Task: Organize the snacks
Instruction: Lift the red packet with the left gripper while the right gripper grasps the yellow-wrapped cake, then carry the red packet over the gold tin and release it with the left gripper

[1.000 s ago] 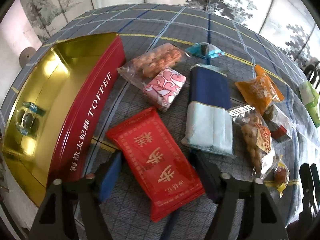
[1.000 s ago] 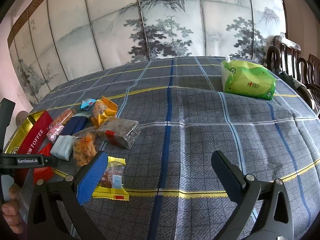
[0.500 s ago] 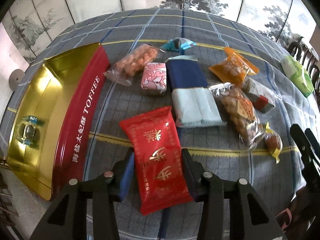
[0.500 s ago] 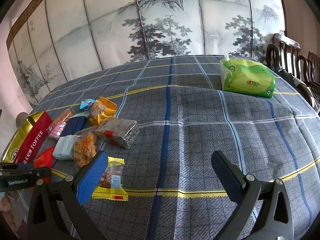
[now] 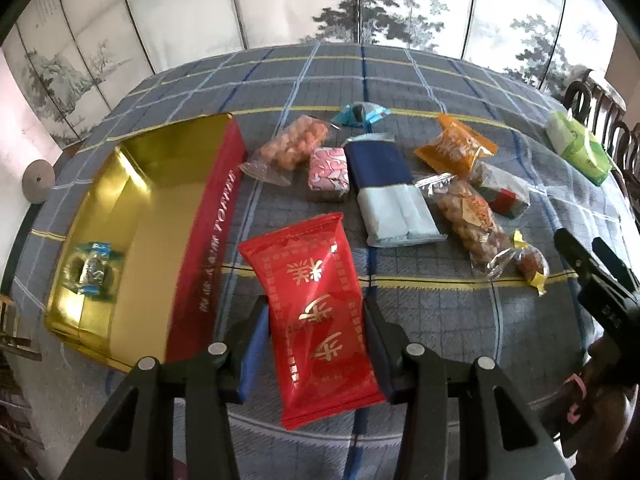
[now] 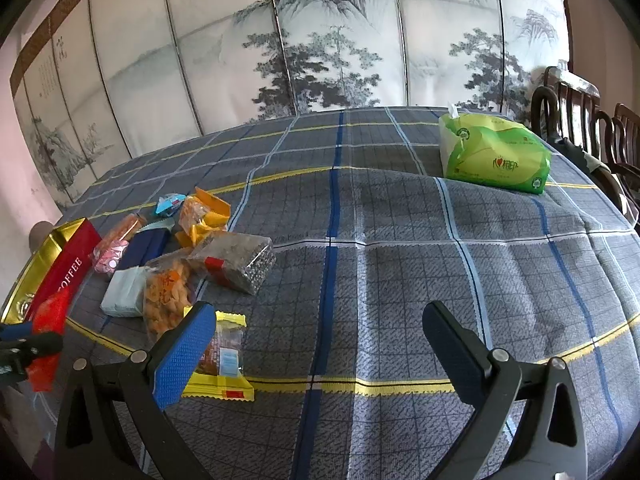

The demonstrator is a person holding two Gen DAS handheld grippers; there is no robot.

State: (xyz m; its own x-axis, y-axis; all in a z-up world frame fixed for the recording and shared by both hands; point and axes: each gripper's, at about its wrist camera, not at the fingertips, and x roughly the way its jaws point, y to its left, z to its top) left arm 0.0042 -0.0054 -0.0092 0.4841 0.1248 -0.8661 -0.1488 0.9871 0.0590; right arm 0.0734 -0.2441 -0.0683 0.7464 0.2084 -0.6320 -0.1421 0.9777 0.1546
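The left gripper fingers clamp a glossy red foil snack packet, lifted above the grey plaid-clothed surface beside the gold-lined red toffee tin. The right gripper fingers gape wide, empty; a painted folding screen stands behind.

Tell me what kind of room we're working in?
Probably a home dining room: a table under a plaid tablecloth, carved wooden chairs beside it, and a painted landscape folding screen behind.

Lettering on the red tin's side is blurred, mostly unreadable.
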